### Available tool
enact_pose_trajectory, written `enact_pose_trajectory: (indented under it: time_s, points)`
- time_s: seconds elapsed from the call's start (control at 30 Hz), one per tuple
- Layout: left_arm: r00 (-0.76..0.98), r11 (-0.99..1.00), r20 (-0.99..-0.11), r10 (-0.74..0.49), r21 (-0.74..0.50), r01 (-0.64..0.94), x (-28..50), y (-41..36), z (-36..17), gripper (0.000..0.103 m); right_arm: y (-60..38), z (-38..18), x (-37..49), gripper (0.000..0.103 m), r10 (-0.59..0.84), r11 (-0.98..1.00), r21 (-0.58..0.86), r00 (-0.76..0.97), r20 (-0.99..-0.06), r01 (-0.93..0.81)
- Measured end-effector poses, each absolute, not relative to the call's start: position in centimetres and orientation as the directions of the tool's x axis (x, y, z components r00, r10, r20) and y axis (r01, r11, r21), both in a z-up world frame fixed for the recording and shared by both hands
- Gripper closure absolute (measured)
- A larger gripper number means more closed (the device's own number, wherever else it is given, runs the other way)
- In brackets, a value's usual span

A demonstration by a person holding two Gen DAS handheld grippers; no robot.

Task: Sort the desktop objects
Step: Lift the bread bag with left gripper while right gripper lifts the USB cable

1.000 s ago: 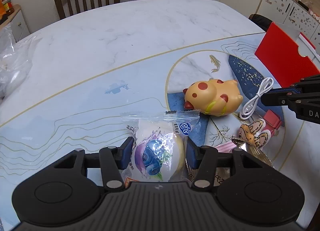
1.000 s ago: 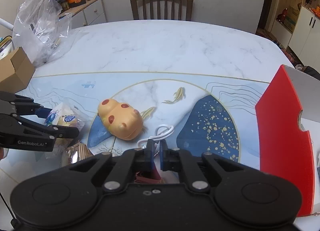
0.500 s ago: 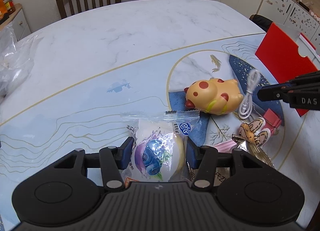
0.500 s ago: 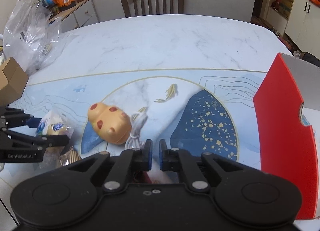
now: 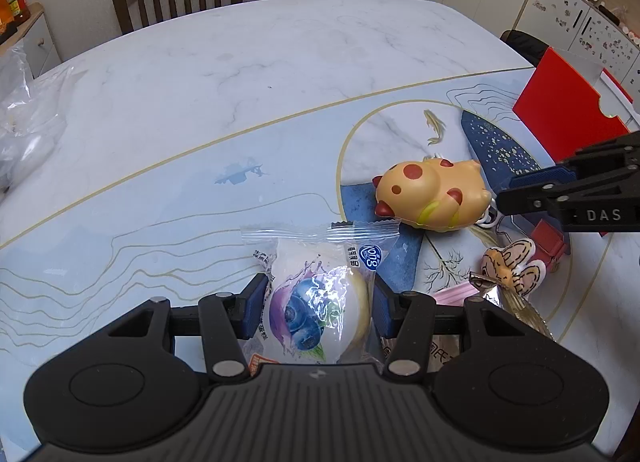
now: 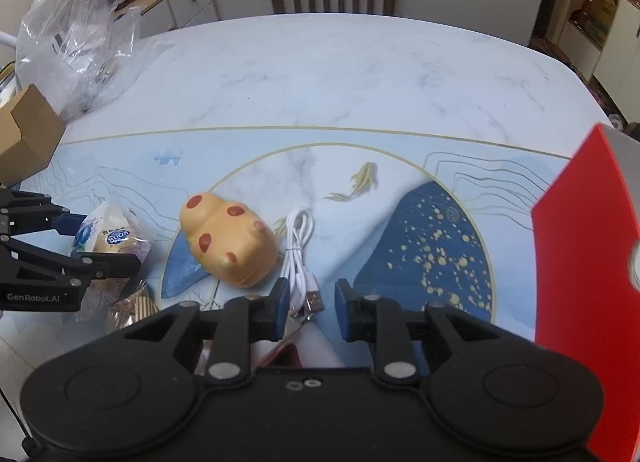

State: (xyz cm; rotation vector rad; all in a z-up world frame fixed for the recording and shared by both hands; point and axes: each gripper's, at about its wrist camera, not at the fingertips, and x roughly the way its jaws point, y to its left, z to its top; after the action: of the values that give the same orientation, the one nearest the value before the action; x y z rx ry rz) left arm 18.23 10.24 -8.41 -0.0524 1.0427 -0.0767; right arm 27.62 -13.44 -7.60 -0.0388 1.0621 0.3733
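Left tool (image 5: pixel 319 308) clenched on blueberry snack packet (image 5: pixel 318 302), left of yellow spotted toy (image 6: pixel 228 244) on bench (image 6: pixel 340 74); right tool (image 6: pixel 308 308) released over white cable (image 6: pixel 298 250), just right of toy.

On my left gripper (image 6: pixel 100 238) the side reads "GenRobot.AI"; my right gripper (image 5: pixel 516 192), beside the yellow toy (image 5: pixel 432 198), shows "DAS". The snack packet (image 5: pixel 320 294) bears a blue "yong" badge.

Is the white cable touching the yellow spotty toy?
Cannot tell. In the right wrist view the white cable lies right beside the yellow toy, showing no clear gap or contact.
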Motion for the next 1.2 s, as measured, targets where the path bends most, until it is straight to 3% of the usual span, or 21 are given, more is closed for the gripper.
enact_pose_trajectory:
  time_s: [0.03, 0.1, 0.33, 0.67, 0.73, 0.8, 1.2]
  points:
    - [0.502, 0.996, -0.86, -0.088, -0.08, 0.038, 18.2, 10.2, -8.4, 0.051, -13.3, -7.7, 27.8, 0.069, 0.282, 0.936, 0.148, 0.427, -0.859, -0.321]
    - [0.502, 0.996, -0.861, -0.089, -0.081, 0.038, 18.3, 10.3, -8.4, 0.051, -13.1, -7.7, 28.0, 0.041, 0.285, 0.932, 0.144, 0.427, -0.858, -0.333]
    - [0.501, 0.996, -0.861, -0.093, -0.086, 0.037, 18.4, 10.3, -8.5, 0.051, -12.2, -8.6, 28.5, 0.041, 0.266, 0.913, 0.1, 0.391, -0.881, -0.394]
    - [0.501, 0.996, -0.861, -0.092, -0.085, 0.037, 18.4, 10.2, -8.5, 0.051, -11.2, -9.7, 28.9, 0.057, 0.233, 0.901, 0.05, 0.382, -0.895, -0.431]
    - [0.501, 0.996, -0.861, -0.092, -0.084, 0.037, 18.4, 10.2, -8.5, 0.051, -11.0, -9.7, 28.9, 0.064, 0.234, 0.897, 0.048, 0.382, -0.894, -0.438]
    - [0.501, 0.996, -0.861, -0.092, -0.084, 0.037, 18.5, 10.3, -8.5, 0.051, -10.6, -9.7, 28.8, 0.079, 0.236, 0.892, 0.042, 0.383, -0.893, -0.45]
    - [0.509, 0.995, -0.856, -0.095, -0.09, 0.034, 18.2, 9.9, -7.8, 0.052, -11.3, -8.9, 28.4, 0.086, 0.217, 0.912, 0.03, 0.418, -0.882, -0.409]
